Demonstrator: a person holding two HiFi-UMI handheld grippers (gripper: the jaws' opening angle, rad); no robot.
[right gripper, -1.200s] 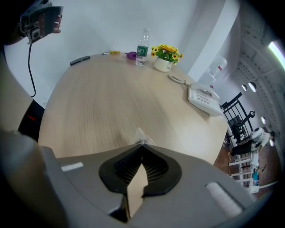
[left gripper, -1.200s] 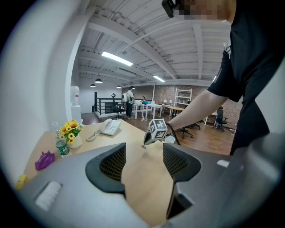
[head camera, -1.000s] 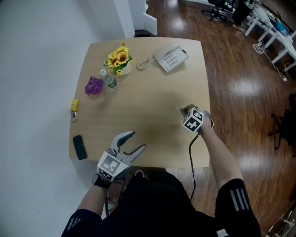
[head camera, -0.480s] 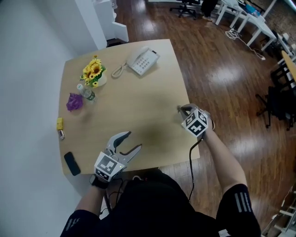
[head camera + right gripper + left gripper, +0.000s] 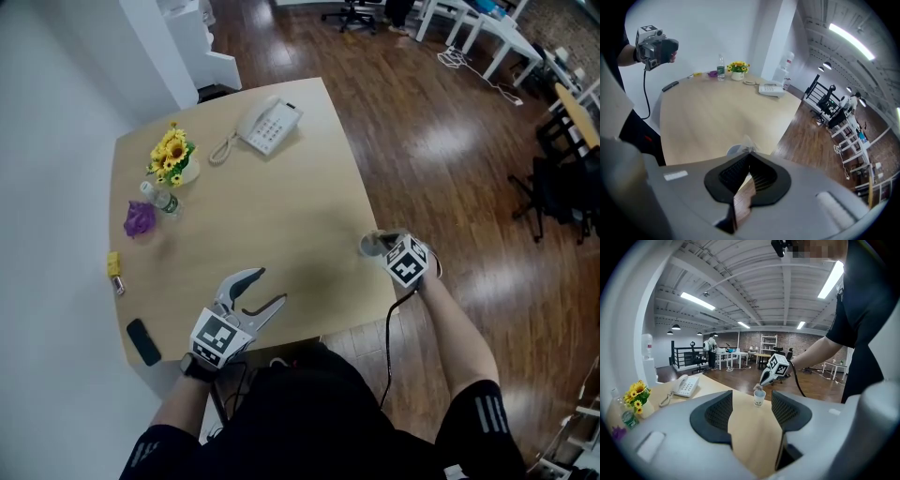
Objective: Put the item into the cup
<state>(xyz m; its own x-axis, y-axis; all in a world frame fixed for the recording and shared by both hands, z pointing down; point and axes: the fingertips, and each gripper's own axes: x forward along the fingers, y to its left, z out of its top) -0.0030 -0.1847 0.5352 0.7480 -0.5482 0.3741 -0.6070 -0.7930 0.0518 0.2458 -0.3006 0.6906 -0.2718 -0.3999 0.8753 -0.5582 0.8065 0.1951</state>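
Observation:
A small white paper cup (image 5: 368,247) stands near the table's right edge, also seen in the left gripper view (image 5: 759,398) and the right gripper view (image 5: 732,150). My right gripper (image 5: 378,241) hangs just over its rim, shut on a small pale crumpled item (image 5: 748,142) that sticks out past the jaw tips. The left gripper view shows that item (image 5: 758,388) right above the cup's mouth. My left gripper (image 5: 272,286) stands open and empty over the table's front edge, well left of the cup.
At the far side of the table are a white telephone (image 5: 266,126), a pot of sunflowers (image 5: 172,156), a small bottle (image 5: 160,198) and a purple wad (image 5: 139,218). A yellow item (image 5: 113,264) and a black slab (image 5: 142,341) lie along the left edge. Wooden floor drops off right of the cup.
The head view has swung, so the table sits further left and up. The right gripper stays shut over the cup near the right edge. The left gripper has barely moved.

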